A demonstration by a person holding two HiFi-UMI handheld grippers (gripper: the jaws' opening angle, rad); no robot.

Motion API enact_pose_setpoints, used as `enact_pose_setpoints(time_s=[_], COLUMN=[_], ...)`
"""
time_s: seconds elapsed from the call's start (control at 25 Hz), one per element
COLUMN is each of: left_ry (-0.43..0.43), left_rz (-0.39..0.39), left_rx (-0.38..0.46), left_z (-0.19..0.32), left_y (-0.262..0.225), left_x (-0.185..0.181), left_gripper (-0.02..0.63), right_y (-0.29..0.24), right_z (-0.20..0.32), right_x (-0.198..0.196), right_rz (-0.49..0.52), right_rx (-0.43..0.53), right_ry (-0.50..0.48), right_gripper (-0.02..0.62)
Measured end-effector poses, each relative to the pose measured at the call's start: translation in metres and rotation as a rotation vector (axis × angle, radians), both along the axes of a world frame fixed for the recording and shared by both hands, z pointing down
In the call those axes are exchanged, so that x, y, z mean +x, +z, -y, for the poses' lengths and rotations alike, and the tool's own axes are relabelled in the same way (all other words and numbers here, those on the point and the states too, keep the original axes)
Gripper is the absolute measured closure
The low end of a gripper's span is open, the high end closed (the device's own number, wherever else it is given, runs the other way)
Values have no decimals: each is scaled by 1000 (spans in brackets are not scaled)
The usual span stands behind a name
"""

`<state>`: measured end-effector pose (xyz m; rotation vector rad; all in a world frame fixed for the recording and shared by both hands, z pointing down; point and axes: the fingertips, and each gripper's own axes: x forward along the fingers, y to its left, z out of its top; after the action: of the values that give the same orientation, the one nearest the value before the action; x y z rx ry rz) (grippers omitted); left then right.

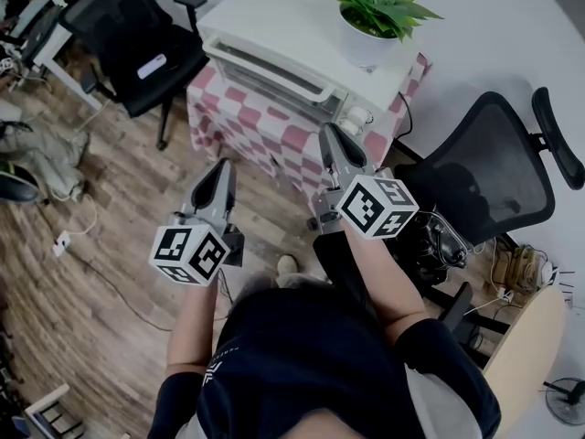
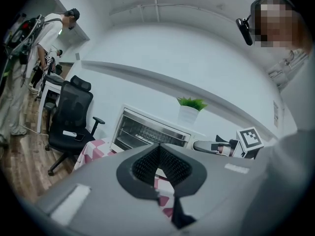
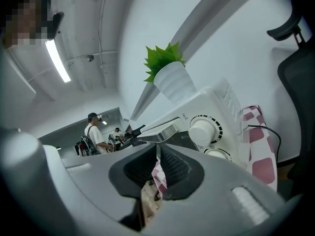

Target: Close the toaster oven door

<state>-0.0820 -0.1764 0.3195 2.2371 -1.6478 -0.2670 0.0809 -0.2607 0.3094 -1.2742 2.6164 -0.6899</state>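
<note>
Both hands hang in the air, short of the work. The left gripper [image 1: 221, 165] has its fingers [image 2: 170, 164] brought together with nothing between them. The right gripper [image 1: 331, 132] is the same, pads meeting and empty.

The toaster oven [image 1: 274, 58] sits ahead of both, on a bench [image 1: 260, 126] under a pink-and-white check cloth, with a potted plant [image 1: 370, 16] on its roof. Its door [image 2: 147, 132] faces me. The door's long axis runs crosswise along the bench front, with the handle [image 3: 156, 132] along the top edge. From the right gripper view the handle appears to stand out from the casing, so I judge the door ajar at the top, though not with certainty.

The right gripper is nearer, its tip near the end with the control knobs [image 3: 204, 130]. The left gripper is well back, over the floor [image 1: 91, 273]. In my judgement the closing push falls to the right hand, forward against the handle.

The floor is wood plank. Office chairs [image 1: 137, 44] stand either side of the bench, and people stand far off across the room.
</note>
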Motion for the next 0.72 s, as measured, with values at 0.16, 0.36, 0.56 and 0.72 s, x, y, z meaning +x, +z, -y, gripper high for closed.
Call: enact_pose_setpoints(time_s=[0.16,0.36,0.56,0.72], left_ry=[1,-9,-20,-26], left_rz=[5,5,4,7], left_rx=[13,19,22,32], left_z=[-5,-12,-18,-18], left_y=[-4,-4,-5,-9], left_x=[-1,-4,-8,-9], left_gripper=[591,591,591,591], right_y=[0,4,5,0], right_z=[-12,-22,-29,-32], right_x=[2,4,2,1], right_rz=[-65,-101,-142,-157], right_rx=[20,25,40,62], right_ry=[0,-8,-20,-29], right_gripper=[594,595,595,595])
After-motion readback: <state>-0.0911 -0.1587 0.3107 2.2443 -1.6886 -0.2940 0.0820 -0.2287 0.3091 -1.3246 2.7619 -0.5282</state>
